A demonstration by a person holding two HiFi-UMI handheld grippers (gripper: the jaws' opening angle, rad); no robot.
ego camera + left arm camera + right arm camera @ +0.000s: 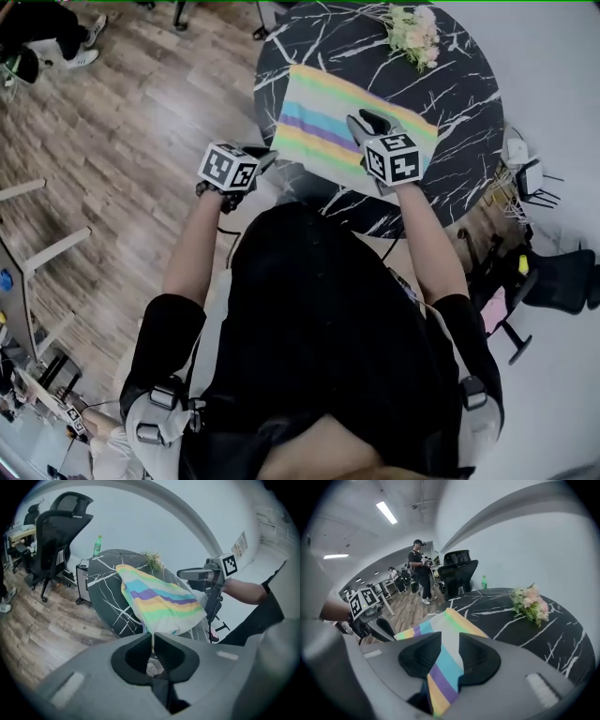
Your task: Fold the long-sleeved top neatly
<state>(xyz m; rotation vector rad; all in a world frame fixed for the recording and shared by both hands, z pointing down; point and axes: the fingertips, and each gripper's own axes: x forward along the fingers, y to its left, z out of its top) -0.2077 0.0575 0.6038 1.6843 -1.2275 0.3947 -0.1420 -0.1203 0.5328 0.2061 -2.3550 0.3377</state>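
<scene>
black marbled table [469, 84] carries the striped top [319, 117] already folded into a compact rectangle, the left gripper [153, 639] pinching its near corner and the right gripper [450, 651] clamped across its near edge, so probably one final fold remains.

A top [319, 117] striped in pastel green, yellow, pale grey, sky blue, purple and orange lies across a black table [459, 84] veined with white like marble. Pink and cream flowers [412, 33] with green leaves sit at its far edge. The left gripper [152, 638] and right gripper [450, 641] are grey with black pads, each bearing a white cube with black square markers. The floor [122, 122] is grey-brown wood grain; the chair [56, 531] is black, the bottle [97, 544] green.
</scene>
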